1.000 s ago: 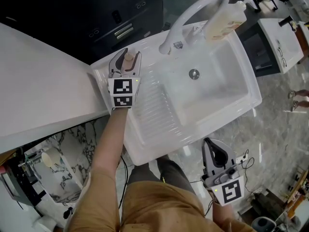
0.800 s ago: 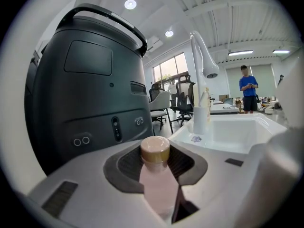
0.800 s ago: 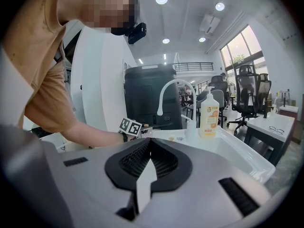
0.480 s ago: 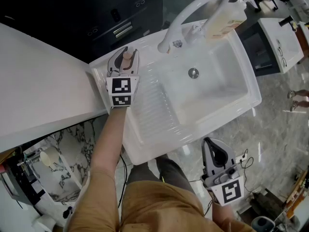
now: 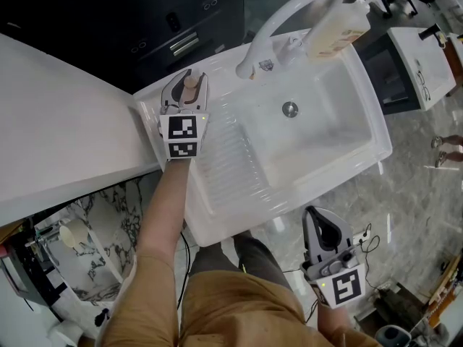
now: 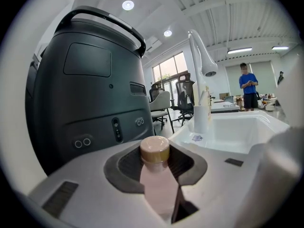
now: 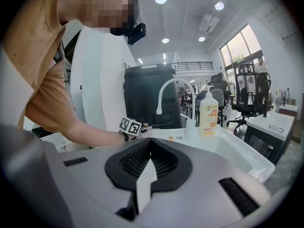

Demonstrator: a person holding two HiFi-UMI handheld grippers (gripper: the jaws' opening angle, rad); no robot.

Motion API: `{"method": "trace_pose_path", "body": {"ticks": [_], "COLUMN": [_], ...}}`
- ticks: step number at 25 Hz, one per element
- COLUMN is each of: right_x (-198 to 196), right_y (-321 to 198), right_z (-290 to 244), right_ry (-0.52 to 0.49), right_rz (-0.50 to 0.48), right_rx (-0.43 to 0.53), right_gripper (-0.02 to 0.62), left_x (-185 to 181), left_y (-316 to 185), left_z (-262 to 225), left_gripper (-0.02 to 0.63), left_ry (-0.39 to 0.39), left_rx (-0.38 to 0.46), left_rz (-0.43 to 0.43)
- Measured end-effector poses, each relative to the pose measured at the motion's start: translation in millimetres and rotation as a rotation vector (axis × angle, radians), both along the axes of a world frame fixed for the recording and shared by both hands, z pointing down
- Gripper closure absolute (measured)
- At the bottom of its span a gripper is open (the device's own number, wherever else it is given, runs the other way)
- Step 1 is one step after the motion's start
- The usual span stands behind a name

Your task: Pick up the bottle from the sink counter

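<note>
A small pale pink bottle (image 5: 190, 85) with a tan cap stands upright on the back left corner of the white sink counter (image 5: 224, 194). My left gripper (image 5: 189, 79) reaches over that corner with a jaw on each side of the bottle. In the left gripper view the bottle (image 6: 155, 175) fills the gap between the dark pads (image 6: 130, 167), which press on its body just below the cap. My right gripper (image 5: 316, 212) hangs low in front of the sink, away from the counter, its jaws shut with nothing in them.
The sink basin (image 5: 325, 121) and ribbed drainboard (image 5: 231, 157) lie right of the bottle. A curved white faucet (image 5: 278, 16) and a yellow soap bottle (image 5: 336, 27) stand at the back edge. A dark appliance (image 6: 90, 80) rises right behind the bottle. A white worktop (image 5: 65, 129) adjoins on the left.
The left jaws have drawn in from wide apart onto the bottle's sides. The bottle still stands in its place and the right gripper has not moved.
</note>
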State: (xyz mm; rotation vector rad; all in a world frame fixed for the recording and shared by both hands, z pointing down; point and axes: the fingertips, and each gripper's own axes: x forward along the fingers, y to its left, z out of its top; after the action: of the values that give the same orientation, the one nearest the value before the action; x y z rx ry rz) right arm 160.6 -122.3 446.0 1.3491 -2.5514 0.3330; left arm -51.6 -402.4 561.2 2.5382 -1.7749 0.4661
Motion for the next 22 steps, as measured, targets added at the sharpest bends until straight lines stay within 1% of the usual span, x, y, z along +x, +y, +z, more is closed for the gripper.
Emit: {"method": "trace_pose_path", "body": {"ticks": [6, 13, 22], "right_x": [2.6, 4.1, 2.1], "right_y": [1.7, 4.3, 5.6], "right_z": [2.8, -1.2, -4.3], "right_ry": [0.001, 0.002, 0.003], "right_rz": [0.002, 0.000, -0.010], "right_rx": [-0.008, 0.002, 0.007], "right_gripper": [0.591, 0.591, 0.591], "left_x": [0.1, 0.1, -0.3], "left_y": [-1.1, 0.6, 3.5], "left_z": [0.1, -0.6, -5.0], "left_gripper": [0.482, 0.488, 0.489], "left_ry": [-0.019, 0.024, 0.024], "left_rx": [0.011, -0.014, -0.008], "left_rz": [-0.015, 0.016, 0.041]}}
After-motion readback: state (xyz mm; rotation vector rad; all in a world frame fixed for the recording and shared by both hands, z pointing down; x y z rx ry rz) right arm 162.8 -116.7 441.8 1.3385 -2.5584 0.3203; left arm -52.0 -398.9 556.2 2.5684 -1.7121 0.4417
